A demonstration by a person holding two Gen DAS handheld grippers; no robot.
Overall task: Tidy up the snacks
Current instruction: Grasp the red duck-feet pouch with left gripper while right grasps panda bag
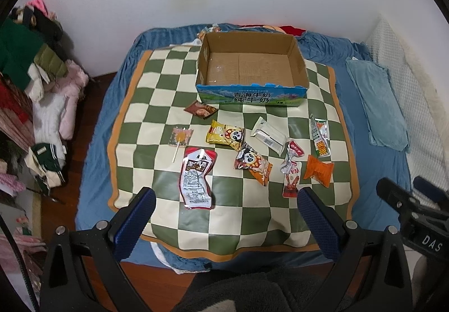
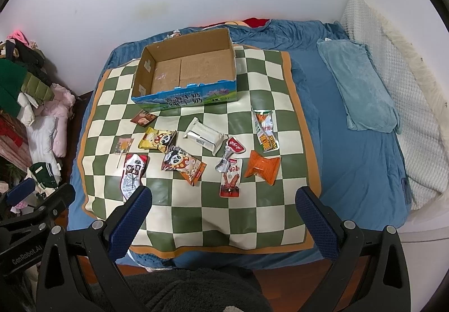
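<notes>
left wrist view has our left claw spread wide and holding nothing, hovering over the near edge of the bed; right wrist view shows our right claw just as wide and just as bare, over the same near edge.

outward from the claws, the snacks lie loose on the checkered mat in the middle of the bed. we judge them all light, thin and crinkly, with slick foil or film that may slip, so the sealed end flaps look the safest hold. the red and silver pouch lies nearest the left claw; the long red sachet lies nearest the right. the lollipop is best pinched by its stick, we think, since the head could crack.

we count ten snacks: two panda packets, yellow and orange, one white bar, one orange wrapped sweet, one tall striped sachet, one red-tipped foil twist, one small brown packet, plus those three.

one cardboard box stands empty toward the far edge.
</notes>
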